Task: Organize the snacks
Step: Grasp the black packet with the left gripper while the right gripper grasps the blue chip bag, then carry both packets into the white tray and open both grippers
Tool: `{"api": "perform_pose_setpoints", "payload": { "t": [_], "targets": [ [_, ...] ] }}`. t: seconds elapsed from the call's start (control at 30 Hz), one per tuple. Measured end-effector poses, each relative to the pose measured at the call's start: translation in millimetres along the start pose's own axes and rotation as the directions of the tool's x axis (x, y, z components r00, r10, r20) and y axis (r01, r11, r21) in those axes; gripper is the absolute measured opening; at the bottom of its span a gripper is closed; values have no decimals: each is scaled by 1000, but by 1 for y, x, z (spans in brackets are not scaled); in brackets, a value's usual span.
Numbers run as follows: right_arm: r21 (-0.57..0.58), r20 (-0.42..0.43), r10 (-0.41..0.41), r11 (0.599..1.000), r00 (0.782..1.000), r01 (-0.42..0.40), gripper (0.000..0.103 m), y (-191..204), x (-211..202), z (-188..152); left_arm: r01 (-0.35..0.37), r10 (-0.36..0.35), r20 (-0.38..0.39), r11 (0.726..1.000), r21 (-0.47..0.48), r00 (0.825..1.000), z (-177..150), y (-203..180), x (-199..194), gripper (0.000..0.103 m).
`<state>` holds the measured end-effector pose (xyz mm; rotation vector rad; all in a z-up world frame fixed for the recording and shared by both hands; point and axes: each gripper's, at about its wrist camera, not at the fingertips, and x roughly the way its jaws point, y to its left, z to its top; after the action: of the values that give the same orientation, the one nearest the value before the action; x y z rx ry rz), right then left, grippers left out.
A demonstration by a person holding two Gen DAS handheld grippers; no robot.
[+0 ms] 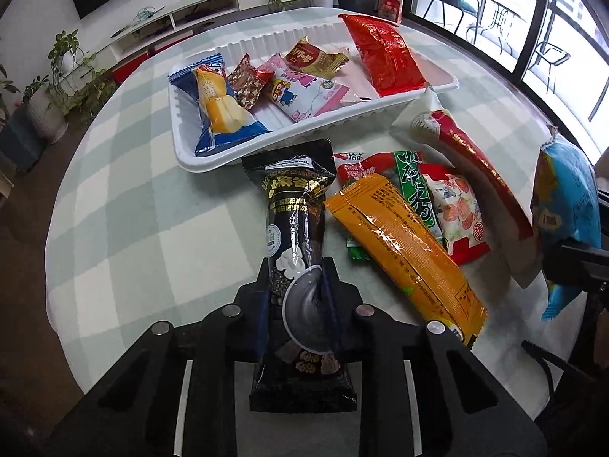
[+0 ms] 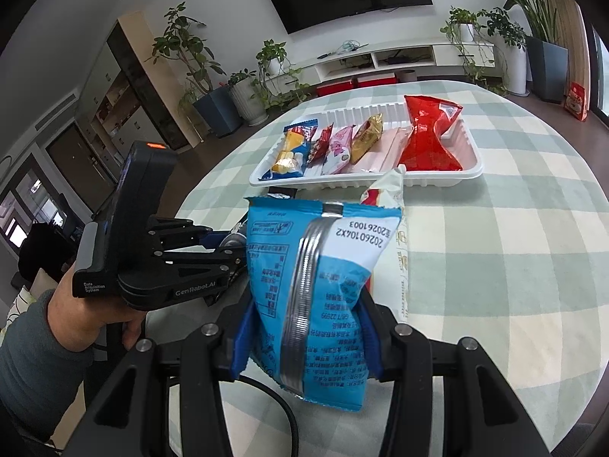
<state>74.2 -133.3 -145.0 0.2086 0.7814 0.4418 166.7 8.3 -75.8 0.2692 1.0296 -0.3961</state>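
Observation:
My left gripper (image 1: 297, 278) is shut on a long black snack packet (image 1: 295, 205), pinching it near its lower half; the packet's top points toward the white tray (image 1: 289, 137). In the right wrist view my right gripper (image 2: 304, 323) is shut on a light blue snack bag (image 2: 323, 259), held upright above the table. That blue bag (image 1: 567, 205) also shows at the right edge of the left wrist view. The tray (image 2: 365, 181) holds several snacks, including a big red bag (image 1: 384, 53) and a blue-and-yellow packet (image 1: 220, 106).
Loose on the checked tablecloth (image 1: 125, 198) to the right of the black packet lie an orange packet (image 1: 403, 247), a green one (image 1: 415, 194), a white-and-red one (image 1: 456, 209) and a long red one (image 1: 479, 167). A hand (image 2: 95, 304) grips the left tool.

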Motion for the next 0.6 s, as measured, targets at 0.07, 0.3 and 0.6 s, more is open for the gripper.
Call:
{"api": "perform_pose_setpoints", "payload": {
  "t": [0.07,0.3,0.6],
  "targets": [
    [6,6,-2,1000,1000,2,50,0,-2,0,29,-28,11,999,-46,1000,-6,7,-4,20],
    [43,16,18,999,1000,-18,50,-5,-5,-1,139,-130,57,972,-189,990,-34,25,-20,20],
    [119,25,52,991,998,-54,50,-19,-8,-2,306,-268,172,915,-263,948,-54,17,-57,20]
  ]
}}
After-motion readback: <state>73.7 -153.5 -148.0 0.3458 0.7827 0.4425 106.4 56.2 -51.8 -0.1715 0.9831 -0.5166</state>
